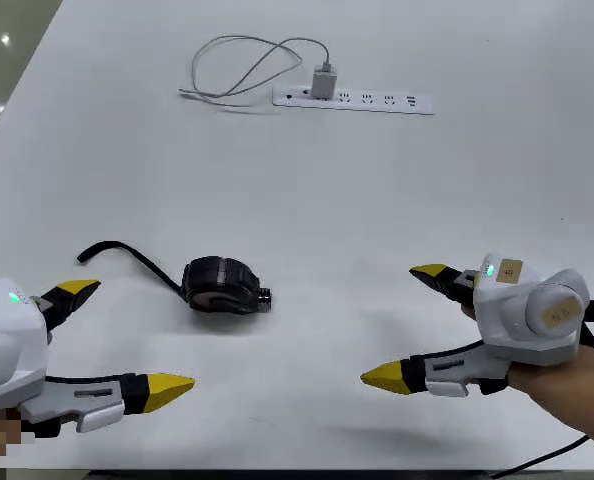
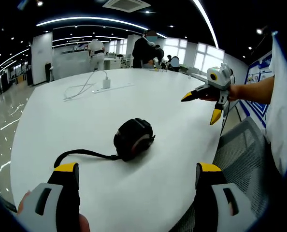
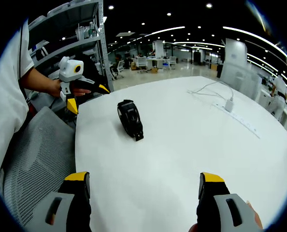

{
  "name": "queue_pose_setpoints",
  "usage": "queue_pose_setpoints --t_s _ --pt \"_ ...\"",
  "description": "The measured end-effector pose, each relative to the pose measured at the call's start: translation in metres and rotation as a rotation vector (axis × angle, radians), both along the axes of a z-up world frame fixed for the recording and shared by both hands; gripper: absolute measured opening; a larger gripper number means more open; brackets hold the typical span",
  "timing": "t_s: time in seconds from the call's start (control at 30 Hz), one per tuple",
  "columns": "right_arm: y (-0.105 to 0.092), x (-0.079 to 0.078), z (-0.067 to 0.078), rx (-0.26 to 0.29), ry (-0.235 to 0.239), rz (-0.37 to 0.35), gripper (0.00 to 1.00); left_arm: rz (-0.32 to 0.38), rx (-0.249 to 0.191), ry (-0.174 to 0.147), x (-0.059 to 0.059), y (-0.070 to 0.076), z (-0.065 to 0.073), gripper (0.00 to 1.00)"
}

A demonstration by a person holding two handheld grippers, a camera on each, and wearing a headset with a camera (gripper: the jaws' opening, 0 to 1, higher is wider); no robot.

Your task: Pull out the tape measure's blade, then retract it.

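The black tape measure (image 1: 222,285) sits on the white table (image 1: 327,200), in front of the left gripper (image 1: 144,333) and just past the tip of its far jaw. It is closer to this gripper than to the right gripper (image 1: 388,323), which is well apart from it on the other side. Its long axis runs roughly from one gripper to the other. The small mouth end (image 1: 264,296) points toward the right gripper, and the black wrist strap (image 1: 127,255) trails in a curve back toward the left one.

The case is round and dark, with ribbed rubbery edges and a paler, dull disc on the side facing the left gripper. In the right gripper view it looks narrow and seems to stand on its edge. No length of blade is drawn out; only a stub shows at the mouth.

Both grippers have their yellow-tipped jaws spread wide, holding nothing, and point inward at each other. Far beyond both lie a white power strip (image 1: 357,99), a plugged-in charger (image 1: 324,80) and a looped cable (image 1: 237,65).
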State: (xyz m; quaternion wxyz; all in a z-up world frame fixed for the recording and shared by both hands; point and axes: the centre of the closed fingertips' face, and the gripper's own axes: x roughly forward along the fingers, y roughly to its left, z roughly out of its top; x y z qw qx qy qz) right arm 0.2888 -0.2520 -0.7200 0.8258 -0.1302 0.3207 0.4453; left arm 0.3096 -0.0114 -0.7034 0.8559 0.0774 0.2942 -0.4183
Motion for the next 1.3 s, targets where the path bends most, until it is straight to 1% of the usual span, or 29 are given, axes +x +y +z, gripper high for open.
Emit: queue_pose_setpoints --t_s 0.07,0.13,0.17,0.27,0.3,0.33,0.43,0.7,0.77,0.8,0.83,0.9,0.93,0.97,1.1,1.17,1.3 --pt "-0.002 -0.002 0.000 -0.006 -0.003 -0.001 0.93 -0.006 0.002 0.000 -0.001 0.002 0.001 0.99" --pt "-0.005 -0.003 0.001 -0.002 -0.006 -0.014 0.94 -0.014 0.001 0.007 -0.004 0.004 0.000 0.99" --pt "-0.006 -0.004 0.002 -0.003 -0.009 -0.016 0.95 -0.014 0.008 0.007 -0.004 0.006 0.000 0.99" --pt "-0.010 -0.007 0.005 0.010 -0.012 -0.031 0.97 -0.015 0.021 0.008 -0.005 0.012 -0.001 0.99" --pt "-0.011 -0.008 0.006 0.022 -0.015 -0.039 0.99 -0.016 0.018 0.007 -0.005 0.014 0.001 0.99" --pt "-0.012 -0.009 0.007 0.022 -0.014 -0.043 0.99 -0.015 0.018 0.007 -0.006 0.015 0.001 0.99" --pt "-0.018 -0.012 0.006 0.011 -0.018 -0.050 0.99 -0.017 0.025 0.002 -0.007 0.020 0.003 0.99" --pt "-0.034 -0.021 0.008 -0.003 -0.016 -0.071 0.99 -0.029 0.039 0.005 -0.013 0.033 0.005 0.99" --pt "-0.037 -0.022 0.008 -0.005 -0.017 -0.074 0.99 -0.025 0.054 0.002 -0.012 0.036 0.003 0.99" --pt "-0.039 -0.024 0.007 -0.008 -0.015 -0.076 0.99 -0.024 0.059 0.008 -0.013 0.037 0.002 0.99" --pt "-0.040 -0.025 0.007 -0.010 -0.013 -0.077 0.99 -0.019 0.063 0.006 -0.013 0.038 0.002 0.99" --pt "-0.045 -0.028 0.004 -0.012 -0.005 -0.084 0.99 -0.019 0.066 0.008 -0.013 0.040 0.002 0.99" --pt "-0.046 -0.029 0.003 -0.014 -0.001 -0.086 0.99 -0.016 0.070 0.002 -0.013 0.041 0.002 0.99" --pt "-0.049 -0.030 0.002 -0.018 0.001 -0.089 0.99 -0.018 0.073 0.003 -0.013 0.041 0.002 0.99" --pt "-0.054 -0.033 0.002 -0.020 0.006 -0.102 0.99 -0.018 0.075 0.012 -0.015 0.042 0.000 0.99" --pt "-0.056 -0.034 0.002 -0.020 0.008 -0.109 0.99 -0.024 0.078 0.009 -0.016 0.041 -0.001 0.99" --pt "-0.060 -0.036 0.001 -0.021 0.011 -0.119 0.99 -0.029 0.079 0.013 -0.018 0.040 -0.002 0.99"
